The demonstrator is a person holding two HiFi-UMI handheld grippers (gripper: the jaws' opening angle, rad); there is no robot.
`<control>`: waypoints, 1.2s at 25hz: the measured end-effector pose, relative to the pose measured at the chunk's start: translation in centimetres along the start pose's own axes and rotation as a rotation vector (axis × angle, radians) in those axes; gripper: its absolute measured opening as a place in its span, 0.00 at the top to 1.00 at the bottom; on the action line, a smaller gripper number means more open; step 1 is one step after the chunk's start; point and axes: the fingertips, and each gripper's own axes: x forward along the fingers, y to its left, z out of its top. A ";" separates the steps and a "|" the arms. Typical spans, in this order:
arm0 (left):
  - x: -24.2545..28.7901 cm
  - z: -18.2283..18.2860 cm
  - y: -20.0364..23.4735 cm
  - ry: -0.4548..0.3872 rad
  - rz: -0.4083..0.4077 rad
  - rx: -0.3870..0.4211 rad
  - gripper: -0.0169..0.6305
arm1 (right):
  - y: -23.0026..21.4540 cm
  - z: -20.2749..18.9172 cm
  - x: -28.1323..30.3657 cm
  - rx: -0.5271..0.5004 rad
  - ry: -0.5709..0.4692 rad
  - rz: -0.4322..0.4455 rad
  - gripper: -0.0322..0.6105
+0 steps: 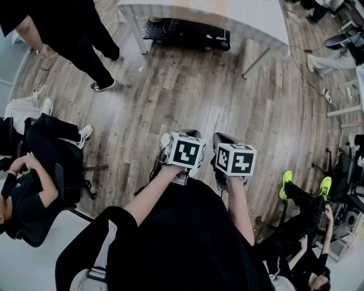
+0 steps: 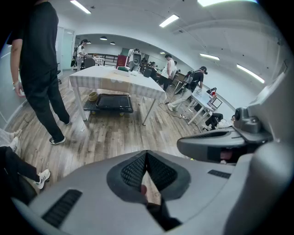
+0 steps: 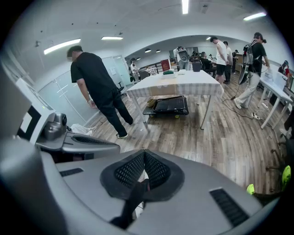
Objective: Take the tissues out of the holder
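Left gripper (image 2: 147,155) pinched closed, empty, right gripper (image 3: 144,155) the same, side by side, angled downward

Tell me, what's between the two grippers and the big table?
Just bare wooden floor lies between the left gripper, the right gripper and the table, as the head view shows.

**Mia:** Can you see the jaws in the head view?

**Tom:** No. The left gripper (image 1: 187,135) and right gripper (image 1: 225,138) have their jaws behind their marker cubes (image 1: 186,152).

**Mia:** And the tabletop (image 1: 239,17)?

**Tom:** The top edge cuts it off. In the left gripper view, the small things (image 2: 123,69) on it are too tiny to tell.

**Mia:** And the people?

**Tom:** The standing person (image 1: 79,34), upper left, shows only legs and one arm. The seated person (image 1: 23,193) runs off the left edge.
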 end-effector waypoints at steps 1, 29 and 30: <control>-0.1 0.2 0.2 0.001 0.005 -0.004 0.96 | 0.1 0.1 0.2 -0.004 0.005 0.006 0.93; 0.3 10.6 13.9 -0.005 0.026 -0.065 0.96 | 8.1 15.5 8.9 -0.076 -0.164 0.215 0.93; 0.2 11.1 14.6 -0.003 0.020 -0.064 0.96 | 8.5 16.1 9.5 -0.082 -0.159 0.208 0.93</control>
